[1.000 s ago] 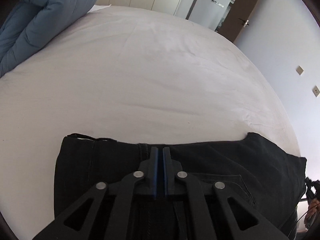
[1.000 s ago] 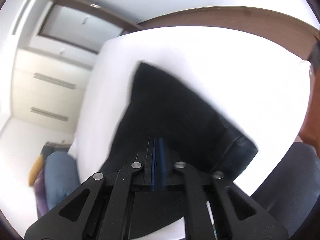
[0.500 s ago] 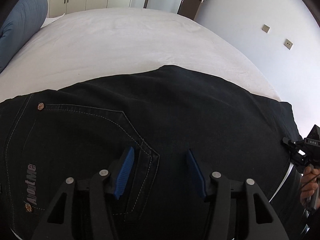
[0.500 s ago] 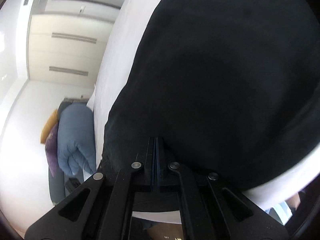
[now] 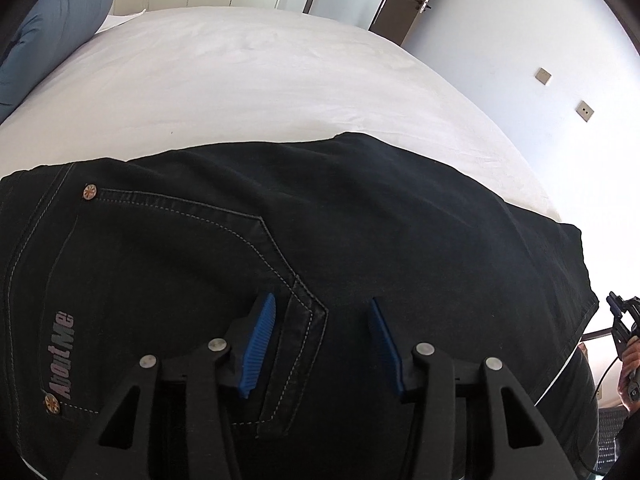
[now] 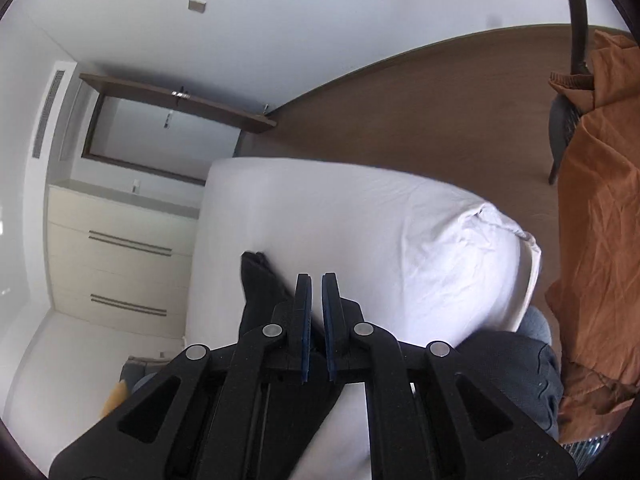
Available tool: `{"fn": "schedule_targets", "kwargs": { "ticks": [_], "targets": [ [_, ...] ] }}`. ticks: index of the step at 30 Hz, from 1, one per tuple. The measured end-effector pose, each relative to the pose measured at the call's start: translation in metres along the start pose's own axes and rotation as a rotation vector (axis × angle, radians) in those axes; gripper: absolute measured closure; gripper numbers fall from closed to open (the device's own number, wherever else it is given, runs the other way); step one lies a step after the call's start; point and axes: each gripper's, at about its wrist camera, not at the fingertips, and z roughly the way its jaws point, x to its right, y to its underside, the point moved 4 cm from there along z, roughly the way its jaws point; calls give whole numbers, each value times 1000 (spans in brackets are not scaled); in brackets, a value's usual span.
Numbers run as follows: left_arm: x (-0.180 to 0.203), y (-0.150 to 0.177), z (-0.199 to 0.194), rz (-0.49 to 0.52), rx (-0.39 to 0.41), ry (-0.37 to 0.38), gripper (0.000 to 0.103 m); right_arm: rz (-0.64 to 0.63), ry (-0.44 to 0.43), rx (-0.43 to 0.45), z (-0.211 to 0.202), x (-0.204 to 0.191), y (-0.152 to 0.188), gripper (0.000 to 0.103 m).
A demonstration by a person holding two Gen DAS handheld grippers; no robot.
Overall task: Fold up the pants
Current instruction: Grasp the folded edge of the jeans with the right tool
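Black jeans (image 5: 360, 240) lie folded on the white bed (image 5: 240, 80), back pocket with an "AboutMe" label facing up. My left gripper (image 5: 322, 308) is open and empty, its blue pads just above the pocket's corner. In the right wrist view my right gripper (image 6: 316, 280) has its jaws parted by a narrow gap with nothing between them; an edge of the jeans (image 6: 256, 280) shows just left of and below it. The right gripper also shows at the left wrist view's right edge (image 5: 624, 320).
A blue duvet (image 5: 52, 28) lies at the bed's far left. Cream wardrobes (image 6: 116, 264) and a door stand beyond the bed. An orange cloth (image 6: 592, 216) hangs over a chair on the right, over a wooden floor (image 6: 420, 112).
My left gripper opened and let go of the jeans, which now lie flat. My right gripper released the jeans, opened slightly and drew back off the bed's edge.
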Motion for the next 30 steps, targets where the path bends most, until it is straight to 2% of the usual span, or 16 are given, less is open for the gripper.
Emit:
{"fn": "schedule_targets", "kwargs": {
  "ticks": [1,2,3,5,6,7,8,9,11,15,23,30],
  "targets": [
    [-1,0,0,-6,0,-2,52,-18,-15,-34,-16,3,-15,96],
    [-1,0,0,-14,0,-3,52,-35,-30,-68,-11,-2,-7,96],
    [-1,0,0,-22,-1,-3,52,-41,-33,-90,-4,-3,4,91],
    [-2,-1,1,-23,-7,-4,52,-41,-21,-132,10,-3,17,70],
    [-1,-2,1,-20,-12,-6,52,-32,-6,-137,15,0,19,51],
    [-1,-2,1,-17,-16,-8,52,-13,-1,-133,30,-6,37,44],
    [-1,-2,1,-16,-18,-8,52,6,-4,-127,38,-23,67,44],
    [2,-3,4,-17,-18,-9,52,16,-10,-124,39,-30,77,44],
    [3,-3,5,-20,-14,-13,52,31,-4,-121,26,-26,72,44],
    [7,-3,8,-4,-13,-30,52,173,-37,-117,2,-3,64,44],
    [11,-4,12,1,-16,-36,52,202,-103,-130,16,-6,73,46],
    [13,-4,15,7,-14,-38,52,346,-211,-98,28,2,80,48]
  ]
}}
